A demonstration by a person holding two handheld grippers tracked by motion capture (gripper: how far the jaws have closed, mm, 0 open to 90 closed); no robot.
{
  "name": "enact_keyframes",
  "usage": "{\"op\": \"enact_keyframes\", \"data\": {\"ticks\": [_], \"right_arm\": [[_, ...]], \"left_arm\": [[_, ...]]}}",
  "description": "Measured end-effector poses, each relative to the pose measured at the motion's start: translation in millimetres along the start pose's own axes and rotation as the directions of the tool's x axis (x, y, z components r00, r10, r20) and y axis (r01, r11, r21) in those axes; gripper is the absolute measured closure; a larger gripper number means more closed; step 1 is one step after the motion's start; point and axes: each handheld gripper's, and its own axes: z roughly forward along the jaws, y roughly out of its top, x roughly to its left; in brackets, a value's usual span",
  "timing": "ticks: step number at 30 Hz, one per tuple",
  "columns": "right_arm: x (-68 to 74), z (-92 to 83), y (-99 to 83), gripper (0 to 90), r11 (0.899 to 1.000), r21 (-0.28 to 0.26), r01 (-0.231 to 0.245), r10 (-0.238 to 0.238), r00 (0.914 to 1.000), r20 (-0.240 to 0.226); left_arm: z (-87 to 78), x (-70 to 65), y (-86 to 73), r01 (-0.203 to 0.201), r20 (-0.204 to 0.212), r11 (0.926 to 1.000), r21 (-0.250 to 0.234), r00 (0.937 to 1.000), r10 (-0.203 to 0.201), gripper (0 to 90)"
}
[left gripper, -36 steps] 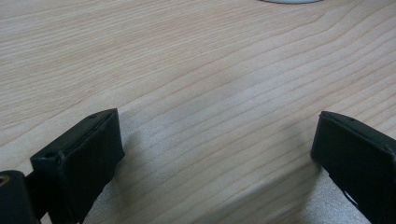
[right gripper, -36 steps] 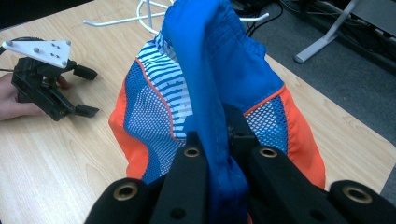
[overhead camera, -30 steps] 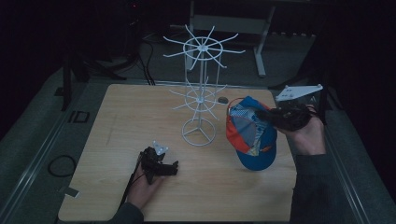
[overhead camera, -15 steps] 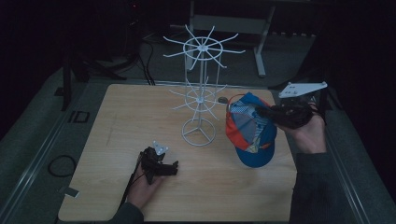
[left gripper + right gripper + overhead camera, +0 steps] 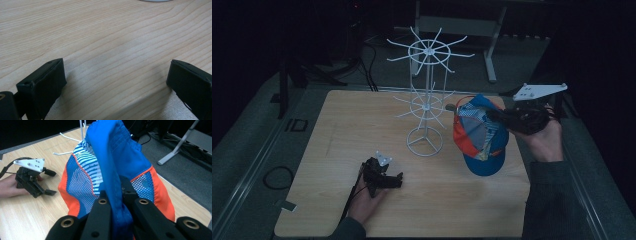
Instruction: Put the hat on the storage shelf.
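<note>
Since a second ago the cap (image 5: 481, 137) has lifted a little and drifted toward the white wire display stand (image 5: 426, 95), carried by the right tool (image 5: 499, 116), while the left tool (image 5: 398, 179) has stayed put on the bench (image 5: 337, 125). Now the cap hangs off the right tool's tips, above the bench's right side, just beside the stand's lower ring of hooks; whether it touches a hook cannot be told. It is a blue cap with orange panels and blue-and-white striped mesh, and its brim points down toward the near right part of the bench. In the right gripper view the jaws are clenched on a fold of the cap's blue fabric (image 5: 112, 170), which rises straight up from between them. The right hand (image 5: 542, 142) holds its tool raised off the bench, pointing left toward the stand, with the grey plate on top. The left hand (image 5: 364, 202) rests low near the front edge, its tool lying on the wood with jaws spread wide and nothing between them.
</note>
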Motion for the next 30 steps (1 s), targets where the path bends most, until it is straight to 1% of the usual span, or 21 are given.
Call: {"op": "enact_keyframes", "data": {"ticks": [3, 10, 15, 20, 30], "right_arm": [[-1.9, -1.4, 1.4, 88.1, 1.0, -0.005, -0.003, 0.003, 0.9999, 0.011], [-5.9, -3.4, 3.3, 88.2, 1.0, -0.029, -0.01, 0.011, 0.9997, 0.021], [-8.9, -5.5, 4.6, 88.3, 0.998, -0.067, -0.015, 0.017, 0.9994, 0.029], [-9.7, -8.2, 6.1, 88.3, 0.995, -0.092, -0.025, 0.029, 0.9988, 0.039], [-10.8, -12.8, 10.7, 88.4, 0.99, -0.137, -0.028, 0.036, 0.9979, 0.054]], "left_arm": [[0.0, 0.0, 0.0, 0.0, 0.0, 1.0, 0.0, 1.0, 0.0, 2.5], [0.0, 0.0, 0.0, 0.0, 0.0, 1.0, 0.0, 1.0, 0.0, 2.6], [0.0, 0.0, 0.0, 0.0, 0.0, 1.0, 0.0, 1.0, 0.0, 2.5], [0.0, 0.0, 0.0, 0.0, 0.0, 1.0, 0.0, 1.0, 0.0, 2.5], [0.0, 0.0, 0.0, 0.0, 0.0, 1.0, 0.0, 1.0, 0.0, 2.5]]}}
